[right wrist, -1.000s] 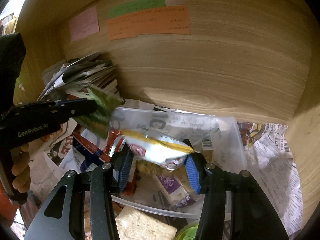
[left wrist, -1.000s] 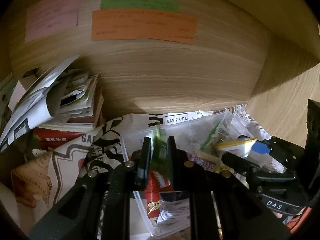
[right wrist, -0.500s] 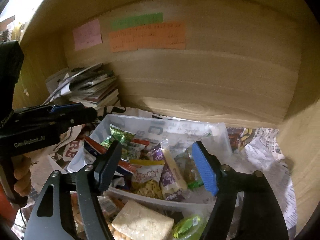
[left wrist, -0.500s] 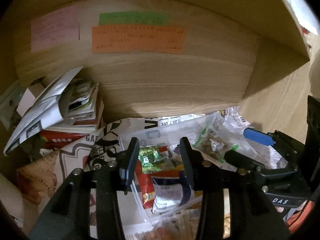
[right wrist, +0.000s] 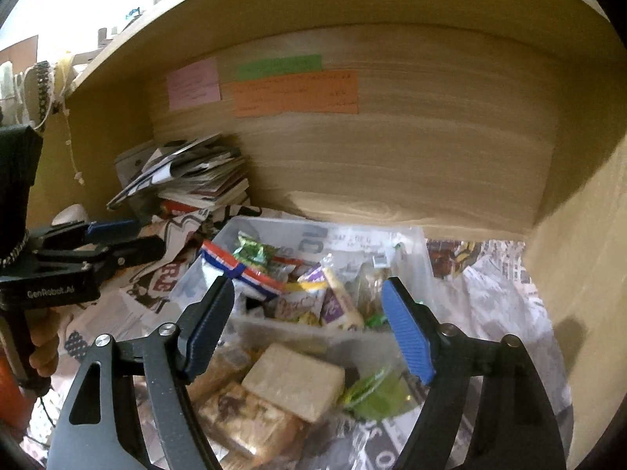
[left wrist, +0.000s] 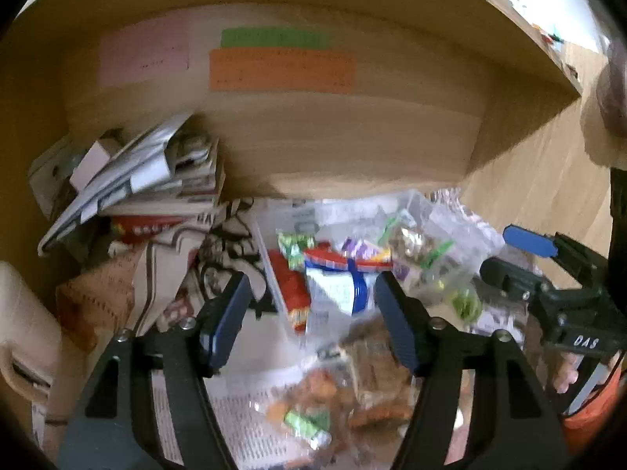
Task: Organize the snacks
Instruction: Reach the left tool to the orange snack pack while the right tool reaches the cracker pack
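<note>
Beside clear bin (right wrist: 415, 258), stacked magazines (right wrist: 196, 180).

The right gripper (right wrist: 307, 323) had just opened, empty, above a clear bin (right wrist: 425, 258) of snacks (right wrist: 301, 305).

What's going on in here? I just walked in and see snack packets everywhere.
A person with a gripper in each hand is sorting snacks into a clear plastic bin on a newspaper-lined shelf. The left gripper and right gripper have just been opening and now hold nothing. The green packet and yellow-edged packet lie in the bin. More wrapped snacks wait in front.
</note>
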